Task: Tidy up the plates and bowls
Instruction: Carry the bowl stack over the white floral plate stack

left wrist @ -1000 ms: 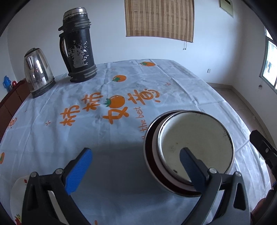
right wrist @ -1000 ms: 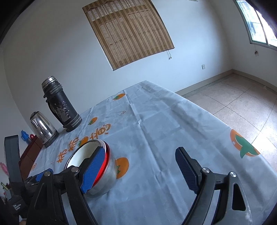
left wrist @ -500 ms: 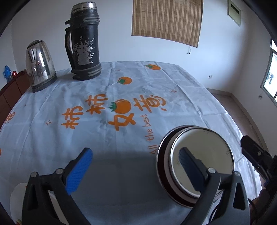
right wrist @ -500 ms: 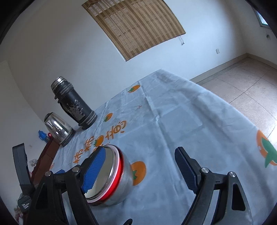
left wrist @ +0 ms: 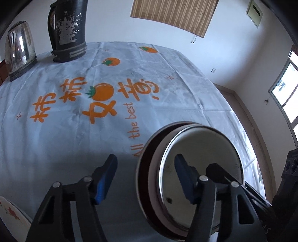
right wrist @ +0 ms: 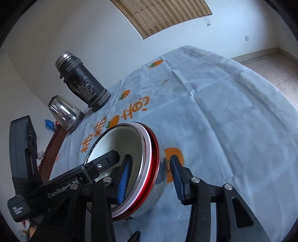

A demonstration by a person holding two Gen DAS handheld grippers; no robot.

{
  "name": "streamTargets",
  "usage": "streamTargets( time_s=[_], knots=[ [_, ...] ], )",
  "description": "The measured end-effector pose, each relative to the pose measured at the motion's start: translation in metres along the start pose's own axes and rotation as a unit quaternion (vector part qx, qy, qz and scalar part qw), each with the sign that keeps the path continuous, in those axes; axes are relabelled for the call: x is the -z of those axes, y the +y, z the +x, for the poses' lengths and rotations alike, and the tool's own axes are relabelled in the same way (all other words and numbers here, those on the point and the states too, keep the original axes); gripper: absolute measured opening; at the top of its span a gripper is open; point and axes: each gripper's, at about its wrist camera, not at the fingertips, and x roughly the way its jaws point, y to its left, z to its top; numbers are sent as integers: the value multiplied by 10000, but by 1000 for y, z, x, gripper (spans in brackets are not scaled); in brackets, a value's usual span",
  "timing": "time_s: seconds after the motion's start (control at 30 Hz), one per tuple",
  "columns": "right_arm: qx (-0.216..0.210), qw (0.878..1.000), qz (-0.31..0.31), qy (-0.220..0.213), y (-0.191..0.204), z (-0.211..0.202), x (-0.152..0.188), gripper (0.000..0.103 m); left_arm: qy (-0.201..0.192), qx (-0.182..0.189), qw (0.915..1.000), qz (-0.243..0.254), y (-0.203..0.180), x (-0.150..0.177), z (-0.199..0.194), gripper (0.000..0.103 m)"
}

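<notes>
A nested stack of metal bowls (left wrist: 200, 167) sits on the tabletop (left wrist: 74, 130), innermost bowl empty. Both the left gripper (left wrist: 145, 177) and right gripper (right wrist: 150, 176) straddle its rim, jaws closing, not yet pressing. Only the left view shows a plate (left wrist: 11, 217).

**Finishes on and around the worktop**

You are looking at a stack of bowls (right wrist: 149, 167) whose outer shell is polished, mirror-bright metal, with a glossy red band and a pale rim; its inside is a dull, matt cream. The worktop (left wrist: 167, 78) wears a thin, creased cloth, matt with printed orange fruit. At its far left corner your kettle (left wrist: 18, 48) is shiny steel, and the flask (left wrist: 69, 31) beside it is black, its coating flaked and rough. The window blind (right wrist: 160, 14) looks like woven slats.
</notes>
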Motion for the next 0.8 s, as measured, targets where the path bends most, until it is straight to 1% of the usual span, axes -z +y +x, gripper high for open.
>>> streamTargets(
  time_s=[0.03,0.13,0.23,0.5,0.57,0.6,0.63,0.67,0.8],
  knots=[
    [17,10000,-35,-8,1,1,0,43,58,31,10000,-17,1,1,3,54],
    [66,9999,-92,-9,3,4,0,43,165,260,9995,-96,2,2,8,52],
    [-19,10000,-9,19,0,5,-1,43,132,296,9994,-117,3,1,8,52],
    [-112,9997,129,162,-2,14,1,44,129,474,9978,-435,12,2,8,52],
    [-150,9996,174,163,-3,16,0,45,119,567,9973,-462,12,1,10,52],
    [-177,9995,200,172,-4,16,0,45,100,616,9970,-466,12,1,11,48],
    [-202,9993,230,200,-5,17,0,45,59,751,9961,-455,11,2,10,39],
    [-212,9992,263,211,-6,19,0,45,-5,873,9951,-453,11,2,10,39],
    [-157,9995,205,190,-3,18,2,45,-62,911,9948,-447,10,2,9,38]
  ],
)
